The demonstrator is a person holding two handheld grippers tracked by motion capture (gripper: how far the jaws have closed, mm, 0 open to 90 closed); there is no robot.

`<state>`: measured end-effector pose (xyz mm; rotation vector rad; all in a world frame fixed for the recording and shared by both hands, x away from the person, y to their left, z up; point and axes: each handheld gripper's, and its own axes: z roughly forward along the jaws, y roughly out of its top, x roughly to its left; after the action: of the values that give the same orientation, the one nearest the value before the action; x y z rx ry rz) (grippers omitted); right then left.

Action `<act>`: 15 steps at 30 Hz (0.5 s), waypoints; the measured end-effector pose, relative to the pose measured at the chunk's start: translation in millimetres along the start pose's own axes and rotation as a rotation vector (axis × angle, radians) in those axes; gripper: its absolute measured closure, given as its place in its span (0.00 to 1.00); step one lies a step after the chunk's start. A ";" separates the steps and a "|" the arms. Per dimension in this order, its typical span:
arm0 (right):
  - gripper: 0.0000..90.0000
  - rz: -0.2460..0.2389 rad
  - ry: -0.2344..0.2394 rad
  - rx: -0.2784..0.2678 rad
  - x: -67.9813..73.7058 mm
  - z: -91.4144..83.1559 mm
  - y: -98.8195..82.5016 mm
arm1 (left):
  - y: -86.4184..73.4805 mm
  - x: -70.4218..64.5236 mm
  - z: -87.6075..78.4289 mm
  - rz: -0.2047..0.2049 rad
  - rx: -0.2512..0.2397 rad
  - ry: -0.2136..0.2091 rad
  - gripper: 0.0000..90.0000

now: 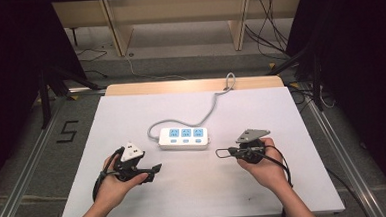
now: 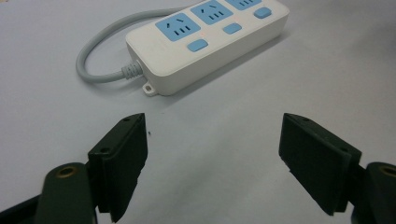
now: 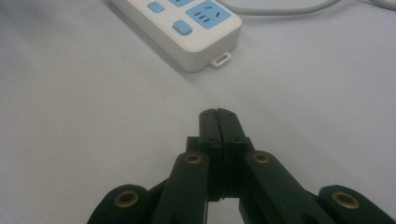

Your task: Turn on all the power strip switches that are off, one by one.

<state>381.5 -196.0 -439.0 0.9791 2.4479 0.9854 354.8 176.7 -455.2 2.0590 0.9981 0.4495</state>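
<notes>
A white power strip [image 1: 183, 138] with three blue sockets and blue switches lies in the middle of the white table, its grey cable [image 1: 209, 112] running to the far edge. My left gripper [image 1: 157, 168] sits near the strip's left end, held low over the table, jaws wide apart with nothing between them [image 2: 212, 154]; the strip [image 2: 205, 37] lies just ahead of it. My right gripper [image 1: 219, 152] is to the right of the strip, its jaws pressed together on nothing [image 3: 218, 116]. The strip's near end [image 3: 187, 32] is in front of it.
The white table top [image 1: 195, 188] has bare room in front of and beside the strip. A wooden edge [image 1: 190, 85] runs along its far side. Metal rails [image 1: 28, 157] flank the table, and cables trail on the floor behind.
</notes>
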 end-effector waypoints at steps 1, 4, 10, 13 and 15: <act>1.00 0.000 0.000 0.000 0.0 0.0 0.0 | -0.3 -0.4 0.6 -0.002 0.000 -0.001 0.26; 1.00 -0.005 0.016 0.021 -0.6 6.2 12.0 | -0.4 -0.8 1.4 0.000 0.003 -0.005 0.26; 1.00 -0.009 0.026 0.045 -1.2 15.9 26.6 | -1.0 -0.4 1.9 -0.005 0.007 -0.006 0.26; 1.00 -0.010 0.031 0.045 -0.9 19.3 33.5 | -0.9 -1.1 1.8 0.000 0.007 -0.006 0.27; 1.00 -0.015 0.037 0.050 0.0 22.2 37.9 | -0.7 -1.9 1.9 0.004 0.010 -0.009 0.26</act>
<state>411.1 -165.4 -428.0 0.9656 2.5174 0.9500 354.3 174.6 -456.9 2.0702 0.9931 0.4378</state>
